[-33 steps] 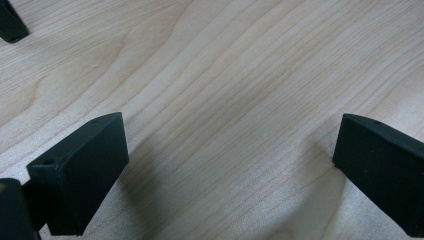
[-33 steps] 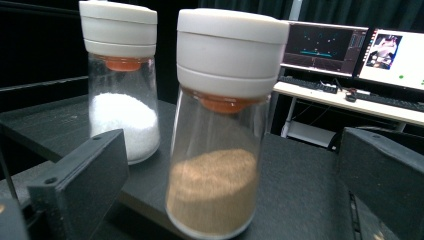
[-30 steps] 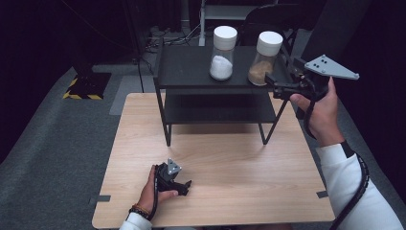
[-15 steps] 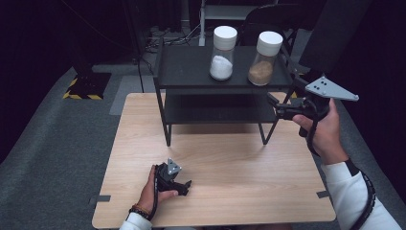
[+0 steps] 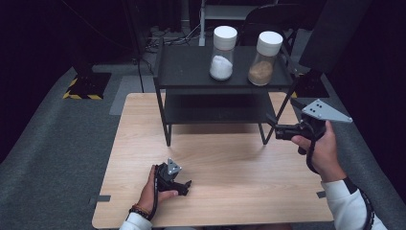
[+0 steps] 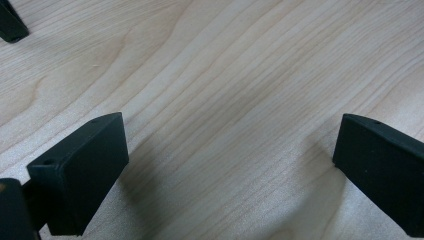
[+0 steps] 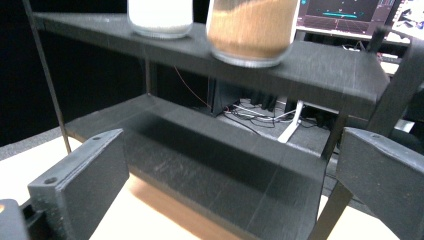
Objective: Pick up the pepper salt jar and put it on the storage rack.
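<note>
From the high view, I see my right gripper held in the air beside the front right leg of the black shelf, below the brown jar. That jar stands on the top board at its right end, just beside the white jar. My left gripper rests low on the table, near the front edge.

In the left gripper view, my jaws stand wide apart over bare wood, holding nothing.

In the right gripper view, my jaws are spread and empty, aimed at the lower board; the brown jar sits above them, blurred.
</note>
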The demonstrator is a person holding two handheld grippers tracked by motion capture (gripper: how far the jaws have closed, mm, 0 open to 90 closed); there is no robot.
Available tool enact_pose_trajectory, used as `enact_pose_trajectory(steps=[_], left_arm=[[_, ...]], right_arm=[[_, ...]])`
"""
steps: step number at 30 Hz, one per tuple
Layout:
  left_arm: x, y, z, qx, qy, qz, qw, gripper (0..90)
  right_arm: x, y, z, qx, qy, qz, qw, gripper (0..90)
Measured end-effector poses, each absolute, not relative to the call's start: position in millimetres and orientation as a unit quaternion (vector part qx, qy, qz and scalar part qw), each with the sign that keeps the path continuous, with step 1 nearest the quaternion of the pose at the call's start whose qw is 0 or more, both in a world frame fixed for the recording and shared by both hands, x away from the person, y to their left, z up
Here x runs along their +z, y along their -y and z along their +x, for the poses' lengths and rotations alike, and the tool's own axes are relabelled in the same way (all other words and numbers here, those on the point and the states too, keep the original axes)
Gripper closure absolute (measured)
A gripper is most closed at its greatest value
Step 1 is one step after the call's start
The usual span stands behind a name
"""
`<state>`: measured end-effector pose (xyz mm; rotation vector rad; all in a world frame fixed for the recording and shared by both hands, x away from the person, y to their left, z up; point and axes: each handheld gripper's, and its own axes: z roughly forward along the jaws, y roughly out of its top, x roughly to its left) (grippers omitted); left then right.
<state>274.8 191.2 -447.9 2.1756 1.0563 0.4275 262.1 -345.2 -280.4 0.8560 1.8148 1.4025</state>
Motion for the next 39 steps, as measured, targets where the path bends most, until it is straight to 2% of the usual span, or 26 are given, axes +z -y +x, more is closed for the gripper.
enact_pose_trajectory(steps=[10,21,39], left_arm=[[-448,-191,275,0.164,-0.405,0.834,0.336,0.8],[-448,-191,275,0.164,-0.405,0.834,0.336,0.8],[-448,-191,275,0.164,-0.405,0.834,0.336,0.8]], right_arm=[[-312,359,252,0.531,-0.709,0.339,0.317,0.0],[-348,374,239,0.515,-0.714,0.356,0.314,0.1],[-385,380,227,0.488,-0.733,0.364,0.304,0.1]])
